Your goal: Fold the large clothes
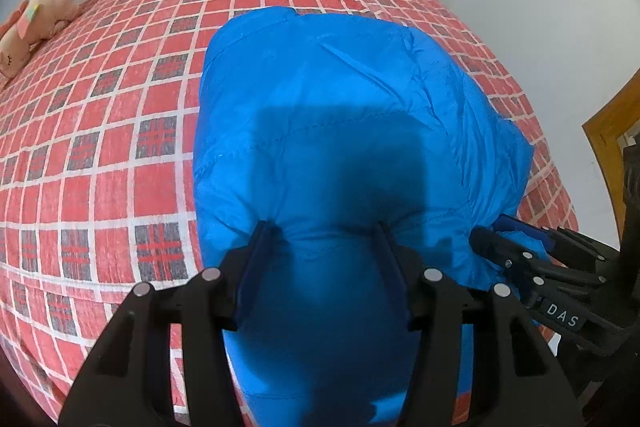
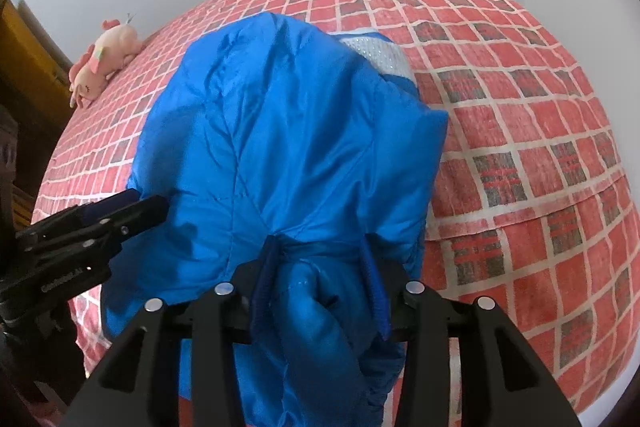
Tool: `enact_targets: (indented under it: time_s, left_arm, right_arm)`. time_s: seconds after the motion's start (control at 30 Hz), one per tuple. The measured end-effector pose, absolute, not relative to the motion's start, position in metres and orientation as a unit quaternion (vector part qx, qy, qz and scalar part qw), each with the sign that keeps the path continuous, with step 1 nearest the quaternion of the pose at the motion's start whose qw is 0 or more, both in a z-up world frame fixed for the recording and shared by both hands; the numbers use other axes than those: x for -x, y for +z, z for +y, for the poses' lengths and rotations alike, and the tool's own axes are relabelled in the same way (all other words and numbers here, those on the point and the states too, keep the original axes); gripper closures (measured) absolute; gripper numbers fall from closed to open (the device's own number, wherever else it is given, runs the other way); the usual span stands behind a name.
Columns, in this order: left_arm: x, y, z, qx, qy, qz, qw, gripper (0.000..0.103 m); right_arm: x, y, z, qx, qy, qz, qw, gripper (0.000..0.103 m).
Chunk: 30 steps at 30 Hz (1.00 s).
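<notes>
A bright blue puffy jacket (image 1: 320, 99) lies bunched on a bed with a red checked sheet (image 1: 100, 131). My left gripper (image 1: 324, 231) is shut on a thick fold at the jacket's near edge. My right gripper (image 2: 318, 247) is shut on another bunched fold of the jacket (image 2: 288, 131) beside it. A pale lining patch (image 2: 376, 55) shows at the jacket's far side. Each gripper shows in the other's view: the right one at lower right (image 1: 516, 251), the left one at lower left (image 2: 120, 215). Both hold the near edge, close together.
A pink plush toy (image 1: 36, 15) lies at the bed's far left, also in the right wrist view (image 2: 104, 63). White walls stand behind the bed. A wooden door frame (image 1: 612, 131) is at the right. The bed's near edge (image 2: 532, 215) drops off below the jacket.
</notes>
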State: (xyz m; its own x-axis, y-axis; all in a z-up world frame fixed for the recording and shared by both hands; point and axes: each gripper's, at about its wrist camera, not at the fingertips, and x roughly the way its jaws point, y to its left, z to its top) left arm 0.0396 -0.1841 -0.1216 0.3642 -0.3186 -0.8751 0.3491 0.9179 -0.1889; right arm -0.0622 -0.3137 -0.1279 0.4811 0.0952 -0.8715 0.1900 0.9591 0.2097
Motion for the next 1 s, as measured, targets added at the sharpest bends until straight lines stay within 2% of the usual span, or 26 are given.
enact_targets:
  time_s: [1.0]
  left_arm:
    - [-0.040,-0.135,-0.185,-0.027,-0.201,0.514,0.834,0.050]
  right_arm:
    - [0.063,-0.138,-0.313,-0.141,-0.032,0.493,0.858,0.061]
